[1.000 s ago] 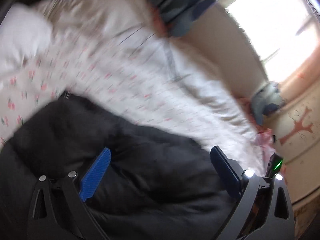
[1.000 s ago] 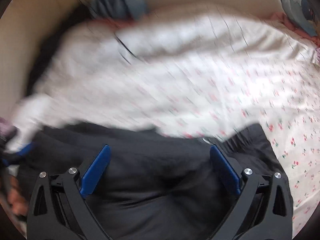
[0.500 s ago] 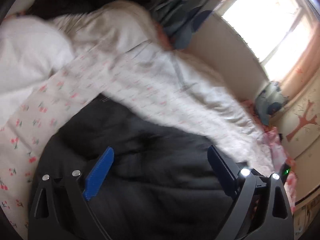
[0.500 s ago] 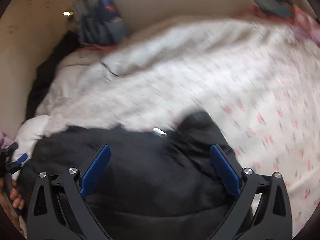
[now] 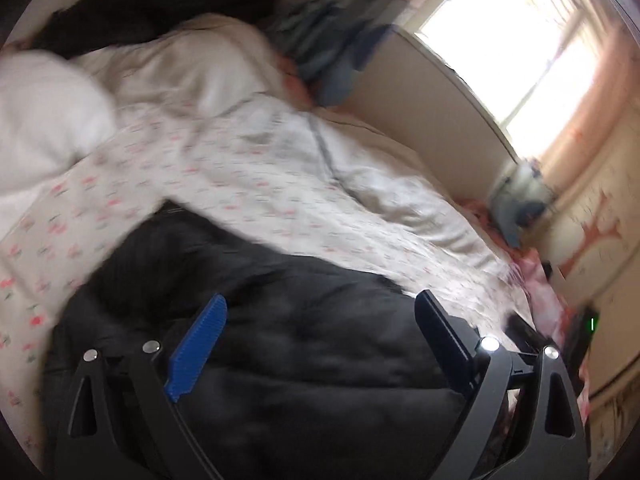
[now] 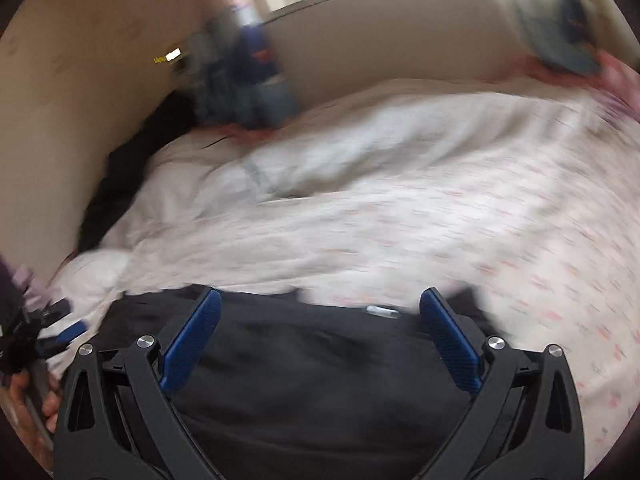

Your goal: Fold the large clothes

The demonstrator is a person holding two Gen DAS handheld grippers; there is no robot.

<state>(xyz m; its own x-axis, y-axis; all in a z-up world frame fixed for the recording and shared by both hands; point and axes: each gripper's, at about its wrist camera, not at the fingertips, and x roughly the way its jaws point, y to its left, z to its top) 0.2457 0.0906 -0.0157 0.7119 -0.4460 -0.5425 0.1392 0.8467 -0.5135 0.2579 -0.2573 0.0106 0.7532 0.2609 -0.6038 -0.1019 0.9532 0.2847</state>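
Observation:
A large black padded garment (image 5: 304,344) lies bunched on a bed with a white cherry-print sheet (image 5: 248,184). My left gripper (image 5: 320,312) hovers over it, open, nothing between its blue pads. In the right wrist view the same black garment (image 6: 320,364) fills the bottom, a small silver zipper pull (image 6: 382,311) at its far edge. My right gripper (image 6: 316,306) is open above the garment and holds nothing. The left gripper (image 6: 64,328) and the hand holding it (image 6: 24,408) show at the far left edge of that view. Both views are motion-blurred.
A rumpled white duvet (image 6: 360,148) covers the far side of the bed. Blue clothes (image 6: 244,80) and a dark garment (image 5: 160,8) are piled by the beige headboard (image 6: 380,36). A blue-grey bundle (image 5: 520,204) sits near the bright window (image 5: 516,48).
Both grippers have pulled back and tilted up, so more of the bed, headboard and window shows. The black garment has slid lower in both views. Both grippers stay open.

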